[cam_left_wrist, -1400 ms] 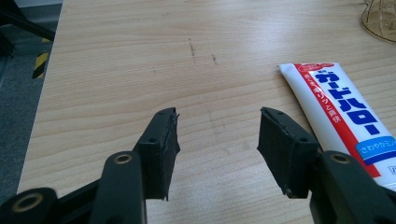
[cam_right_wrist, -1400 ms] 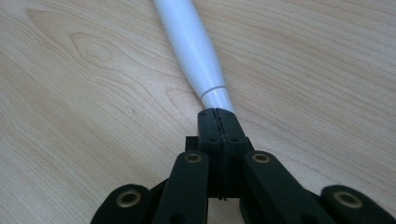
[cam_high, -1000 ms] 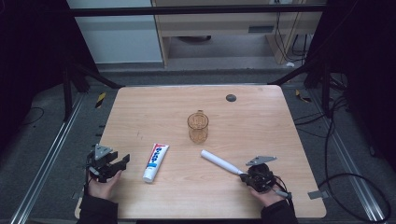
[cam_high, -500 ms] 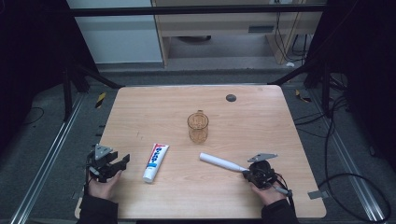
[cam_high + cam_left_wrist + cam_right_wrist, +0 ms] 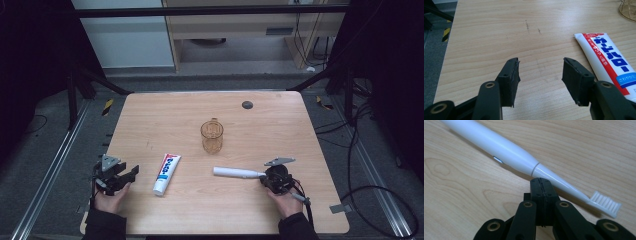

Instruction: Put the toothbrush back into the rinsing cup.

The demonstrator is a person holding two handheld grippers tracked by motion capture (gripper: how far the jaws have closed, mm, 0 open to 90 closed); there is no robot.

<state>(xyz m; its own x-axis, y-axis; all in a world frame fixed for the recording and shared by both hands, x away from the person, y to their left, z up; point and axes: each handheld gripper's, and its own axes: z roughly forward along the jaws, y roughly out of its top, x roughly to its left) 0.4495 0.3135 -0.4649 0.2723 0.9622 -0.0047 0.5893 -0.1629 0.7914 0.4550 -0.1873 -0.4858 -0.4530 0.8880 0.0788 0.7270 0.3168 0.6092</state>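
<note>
Since a second ago the white electric toothbrush has swung from slanted to nearly level, its brush end at the right gripper, whose jaws are pressed together on nothing, tips just against the brush neck. The left gripper rests half open, empty, beside the white red-and-blue toothpaste tube. An amber see-through cup stands mid pale wooden bench; grey floor, dark frame around

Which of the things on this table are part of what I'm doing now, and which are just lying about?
In the job:
- electric toothbrush, at the shut fingers of the right gripper
- toothpaste tube, beside the open left gripper

Probably lying about:
- amber cup, mid-table
- small dark disc, near the far edge
</note>
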